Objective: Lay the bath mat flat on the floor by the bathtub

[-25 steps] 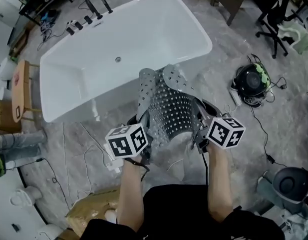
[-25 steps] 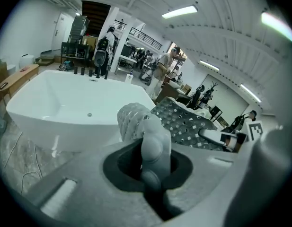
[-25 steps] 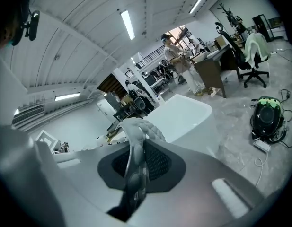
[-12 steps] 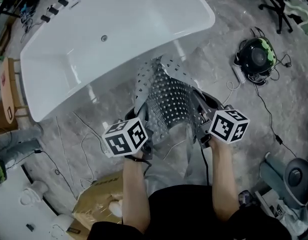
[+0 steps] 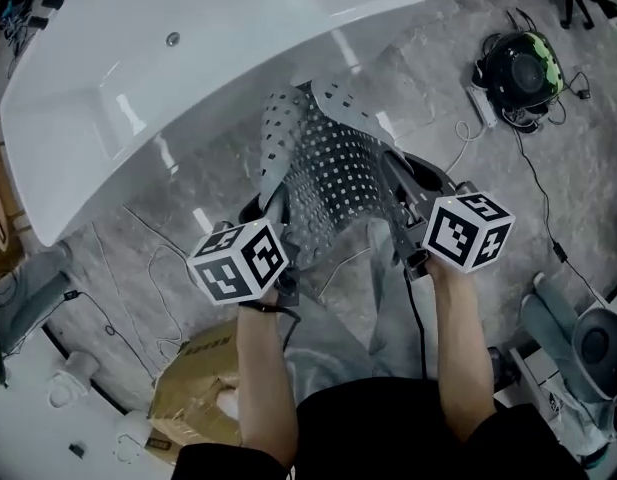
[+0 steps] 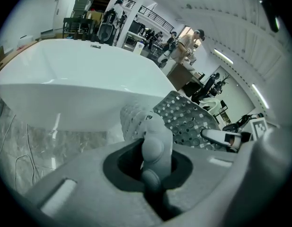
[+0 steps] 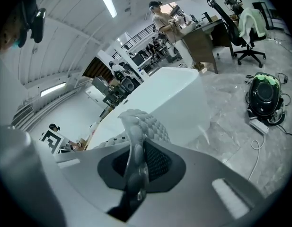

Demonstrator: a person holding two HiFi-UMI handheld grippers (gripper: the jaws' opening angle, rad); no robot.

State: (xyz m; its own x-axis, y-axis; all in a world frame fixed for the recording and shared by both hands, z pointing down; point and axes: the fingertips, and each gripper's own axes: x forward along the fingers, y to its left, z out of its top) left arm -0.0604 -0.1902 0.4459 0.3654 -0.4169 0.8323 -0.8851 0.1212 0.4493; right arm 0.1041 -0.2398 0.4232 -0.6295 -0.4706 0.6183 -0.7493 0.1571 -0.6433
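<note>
A grey perforated bath mat [image 5: 328, 173] hangs in the air between both grippers, sagging in the middle with its far edge curled over near the white bathtub [image 5: 178, 68]. My left gripper [image 5: 273, 208] is shut on the mat's left edge; the pinched edge of the bath mat [image 6: 153, 141] shows between its jaws. My right gripper [image 5: 393, 193] is shut on the right edge, where the bath mat [image 7: 136, 141] folds up through the jaws. The bathtub [image 6: 79, 89] fills the left gripper view and the bathtub [image 7: 164, 103] lies ahead in the right gripper view.
Grey marble-like floor [image 5: 178, 258] with loose cables lies below the mat. A black and green device [image 5: 518, 68] with cords sits at the right, a cardboard box [image 5: 193, 388] at lower left. A grey bin [image 5: 588, 353] stands at lower right.
The bathtub has slid up and left in the head view as I lean further over the floor. Both grippers keep hold of the mat, which hangs a little lower.
</note>
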